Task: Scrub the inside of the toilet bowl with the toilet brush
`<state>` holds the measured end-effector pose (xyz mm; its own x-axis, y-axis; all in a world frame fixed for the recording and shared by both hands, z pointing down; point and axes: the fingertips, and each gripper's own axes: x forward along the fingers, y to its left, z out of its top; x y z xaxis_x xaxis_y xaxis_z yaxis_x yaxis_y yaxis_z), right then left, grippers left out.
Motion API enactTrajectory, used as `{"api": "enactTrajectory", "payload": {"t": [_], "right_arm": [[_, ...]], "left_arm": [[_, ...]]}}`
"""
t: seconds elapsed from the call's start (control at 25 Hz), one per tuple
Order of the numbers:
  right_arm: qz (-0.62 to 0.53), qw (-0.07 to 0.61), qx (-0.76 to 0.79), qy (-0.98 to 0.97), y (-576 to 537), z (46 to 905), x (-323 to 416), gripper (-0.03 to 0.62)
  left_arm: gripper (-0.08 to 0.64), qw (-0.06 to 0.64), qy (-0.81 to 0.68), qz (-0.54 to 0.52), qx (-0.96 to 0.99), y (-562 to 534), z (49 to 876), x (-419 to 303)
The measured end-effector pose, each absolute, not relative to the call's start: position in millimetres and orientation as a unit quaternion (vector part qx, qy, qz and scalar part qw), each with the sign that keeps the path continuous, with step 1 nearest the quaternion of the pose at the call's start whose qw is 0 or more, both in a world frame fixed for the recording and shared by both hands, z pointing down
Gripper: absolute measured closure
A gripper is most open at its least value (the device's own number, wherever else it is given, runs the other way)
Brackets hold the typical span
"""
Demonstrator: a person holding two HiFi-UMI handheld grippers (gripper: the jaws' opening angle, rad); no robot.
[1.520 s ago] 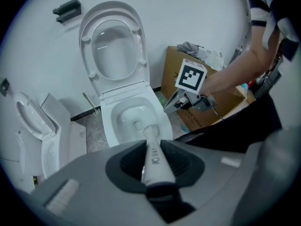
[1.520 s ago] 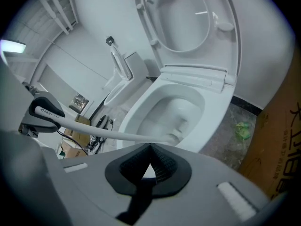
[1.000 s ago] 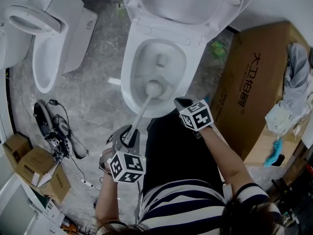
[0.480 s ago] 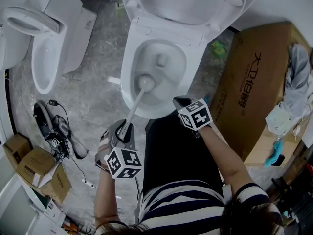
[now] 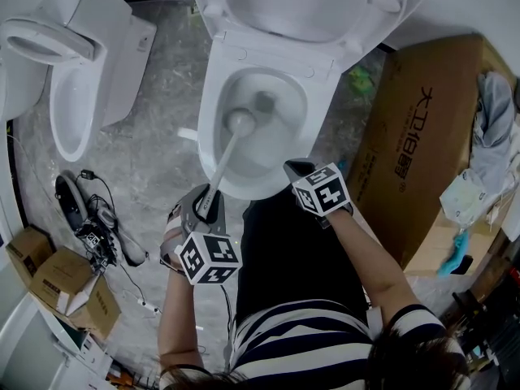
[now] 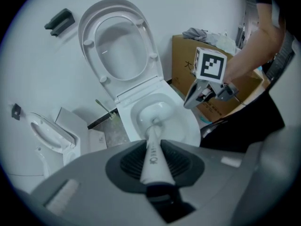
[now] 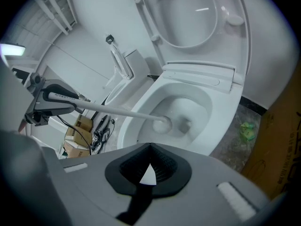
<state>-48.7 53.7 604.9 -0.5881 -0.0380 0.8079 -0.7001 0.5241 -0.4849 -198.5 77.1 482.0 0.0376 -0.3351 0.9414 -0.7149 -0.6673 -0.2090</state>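
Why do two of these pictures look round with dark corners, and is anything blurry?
Left gripper view: a wide-angle lens bulges the scene into a circle, corners dark; the near toilet brush handle looks soft. Right gripper view: same bulge and dark corners, toilet bowl evenly lit, no harsh glare. Head view: straighter, mostly sharp, flat light.

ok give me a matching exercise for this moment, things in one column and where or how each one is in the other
1 toilet brush
2 left tongs
3 right tongs
4 toilet lid

a raised
b shut on nothing, near the front rim of the bowl
c head down inside the bowl
d shut on the brush handle

Pairs: 1-c, 2-d, 3-b, 4-a
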Motion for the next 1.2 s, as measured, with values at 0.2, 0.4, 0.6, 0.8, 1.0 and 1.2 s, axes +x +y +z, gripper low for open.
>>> {"api": "enactTrajectory", "payload": {"t": [0.2,0.4,0.6,0.8,1.0,1.2], "right_arm": [[0.430,0.386,0.238,-0.781,51,607,-46,0.597],[0.434,0.385,0.241,-0.778,50,608,-41,0.597],[0.438,0.381,0.244,-0.777,47,609,-39,0.595],[0.440,0.378,0.245,-0.777,45,609,-38,0.595],[0.442,0.375,0.245,-0.777,44,608,-38,0.595],[0.439,0.372,0.250,-0.779,42,607,-35,0.595]], "left_arm": [[0.560,0.164,-0.388,0.571,0.704,55,492,-192],[0.560,0.159,-0.393,0.564,0.709,46,498,-187],[0.560,0.173,-0.403,0.549,0.712,40,505,-182],[0.560,0.179,-0.436,0.528,0.707,32,493,-177],[0.560,0.191,-0.467,0.513,0.694,28,487,-177],[0.560,0.199,-0.490,0.497,0.688,28,488,-173]]}}
